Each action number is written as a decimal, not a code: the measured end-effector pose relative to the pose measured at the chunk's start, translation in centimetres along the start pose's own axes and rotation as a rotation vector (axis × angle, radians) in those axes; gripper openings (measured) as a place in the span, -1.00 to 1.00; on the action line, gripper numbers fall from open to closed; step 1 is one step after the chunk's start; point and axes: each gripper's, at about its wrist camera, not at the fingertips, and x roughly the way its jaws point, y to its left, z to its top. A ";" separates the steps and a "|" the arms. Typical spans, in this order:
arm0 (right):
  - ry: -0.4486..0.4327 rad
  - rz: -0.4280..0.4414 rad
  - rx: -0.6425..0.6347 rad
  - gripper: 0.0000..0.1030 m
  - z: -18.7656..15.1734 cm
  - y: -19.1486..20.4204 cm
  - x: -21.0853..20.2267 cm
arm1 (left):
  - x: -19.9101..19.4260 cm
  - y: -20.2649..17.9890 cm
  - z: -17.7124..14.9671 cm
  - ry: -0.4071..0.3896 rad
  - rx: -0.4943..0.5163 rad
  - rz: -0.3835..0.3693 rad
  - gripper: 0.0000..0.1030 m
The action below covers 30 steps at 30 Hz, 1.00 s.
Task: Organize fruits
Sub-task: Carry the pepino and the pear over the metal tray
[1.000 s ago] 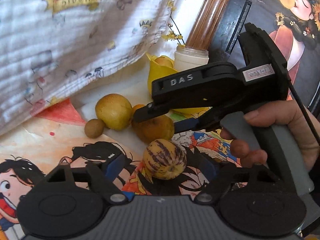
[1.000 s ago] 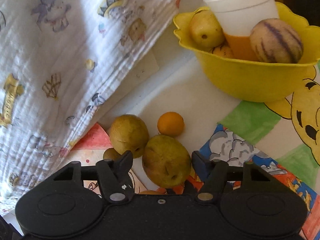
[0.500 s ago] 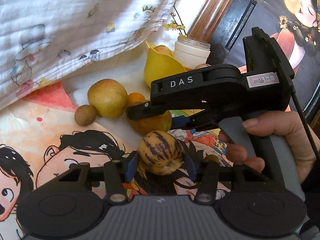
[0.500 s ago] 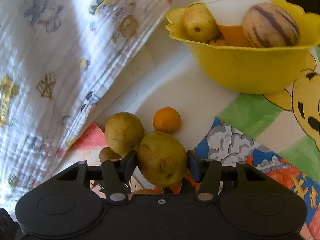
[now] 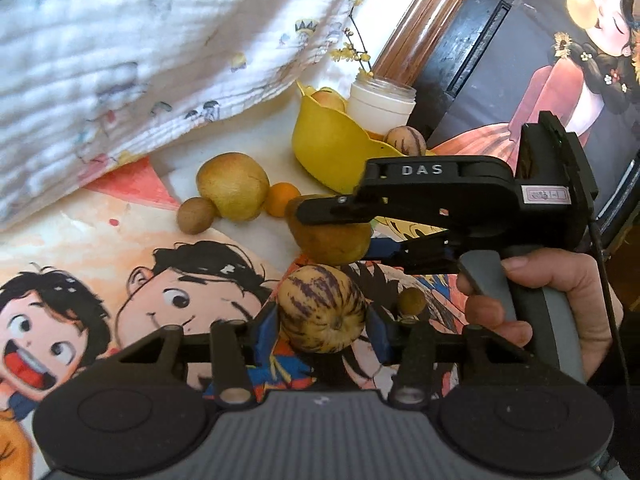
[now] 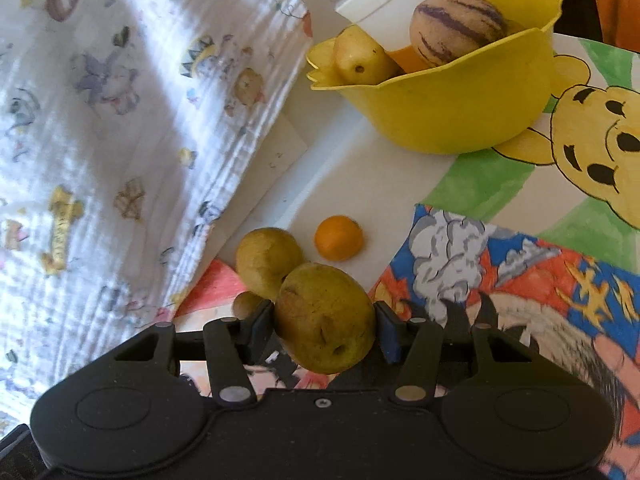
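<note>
My left gripper (image 5: 322, 332) has its jaws closing, with the blue pads against both sides of a purple-striped yellow fruit (image 5: 322, 314) on the cartoon mat. My right gripper (image 6: 324, 322) is shut on a greenish-brown pear (image 6: 324, 316). From the left wrist view the right gripper (image 5: 340, 232) reaches in from the right with that pear (image 5: 332, 246), just beyond the striped fruit. The yellow bowl (image 6: 460, 112) further back holds a second striped fruit (image 6: 456, 28), a yellow pear (image 6: 360, 58) and a white jar (image 6: 384, 8).
Loose on the table lie another pear (image 5: 234, 186), a small orange (image 5: 282, 199) and two small brown fruits (image 5: 197, 216) (image 5: 412, 301). A printed white cloth (image 5: 140, 40) hangs along the left. A hand (image 5: 560, 300) grips the right tool's handle.
Both grippers' jaws closed in, the left onto the striped fruit and the right onto the pear. The right gripper rolled, and the bowl now sits tilted in its view.
</note>
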 end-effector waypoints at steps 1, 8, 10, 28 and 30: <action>0.003 0.000 -0.002 0.08 -0.2 0.2 -0.3 | -0.4 0.0 -0.1 0.001 0.007 0.000 -0.02; 0.015 -0.001 -0.025 0.08 -2.0 1.4 -1.9 | -2.6 -0.5 -1.3 0.011 0.044 0.027 -0.04; 0.012 -0.001 -0.024 0.08 -2.1 1.4 -2.2 | -2.8 -0.7 -1.5 0.007 0.053 0.040 -0.02; -0.011 -0.018 0.009 0.08 -2.6 -0.2 -5.2 | -0.4 -2.8 -1.0 0.008 0.174 0.087 0.06; -0.012 -0.015 0.010 0.08 -2.8 -0.1 -5.6 | -0.6 -2.7 -1.0 0.009 0.169 0.079 0.04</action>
